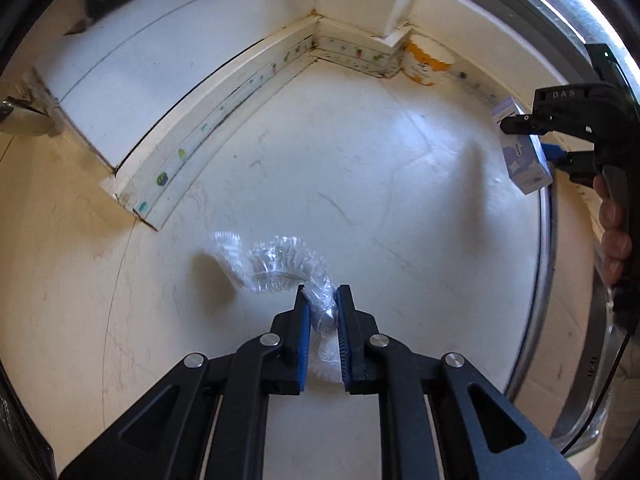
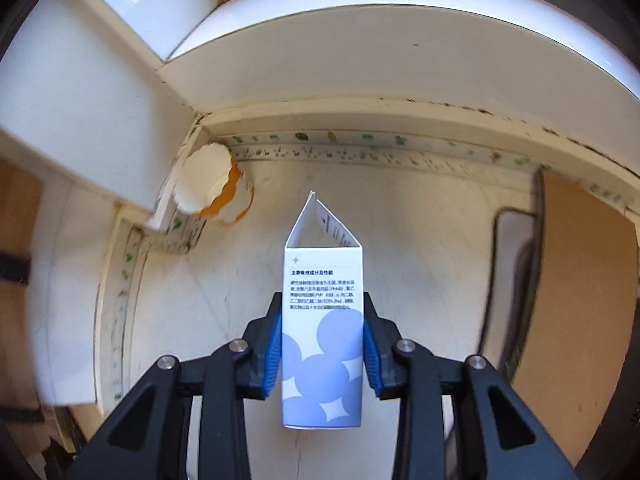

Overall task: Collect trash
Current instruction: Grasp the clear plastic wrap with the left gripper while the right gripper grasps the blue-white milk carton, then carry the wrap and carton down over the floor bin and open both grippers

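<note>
Clear crinkled plastic wrapper [image 1: 280, 264] is pinched in the left gripper [image 1: 323, 316] above the pale floor [image 1: 360, 184], the right gripper [image 2: 322, 344] clamps a white-and-lilac carton [image 2: 322, 320], and a torn orange-and-white paper cup [image 2: 216, 192] remains in the corner, uncollected.

Bright daylight, fisheye warp, slight blur
</note>
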A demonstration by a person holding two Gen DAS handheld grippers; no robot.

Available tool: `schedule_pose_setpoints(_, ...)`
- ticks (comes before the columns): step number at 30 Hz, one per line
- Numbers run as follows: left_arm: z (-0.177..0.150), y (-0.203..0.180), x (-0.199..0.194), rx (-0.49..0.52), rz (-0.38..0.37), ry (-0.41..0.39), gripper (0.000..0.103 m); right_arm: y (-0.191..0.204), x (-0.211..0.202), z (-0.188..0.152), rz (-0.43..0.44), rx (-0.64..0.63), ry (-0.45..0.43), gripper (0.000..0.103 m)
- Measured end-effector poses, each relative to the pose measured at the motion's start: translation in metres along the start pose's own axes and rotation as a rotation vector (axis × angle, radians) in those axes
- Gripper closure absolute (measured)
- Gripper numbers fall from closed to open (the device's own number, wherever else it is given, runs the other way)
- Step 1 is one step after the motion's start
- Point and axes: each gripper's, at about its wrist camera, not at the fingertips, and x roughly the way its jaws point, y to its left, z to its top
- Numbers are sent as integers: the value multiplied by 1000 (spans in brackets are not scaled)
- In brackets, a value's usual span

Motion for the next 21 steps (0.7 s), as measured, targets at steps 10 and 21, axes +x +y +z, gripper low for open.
schedule_pose_setpoints(10, -57, -19, -77, 73, -172, -7, 94, -26, -122, -94, 135, -16, -57, 69)
schedule_pose_setpoints(21, -171, -23, -208, 213, -343, -93, 94, -7, -223, -232, 103, -78, -153, 69)
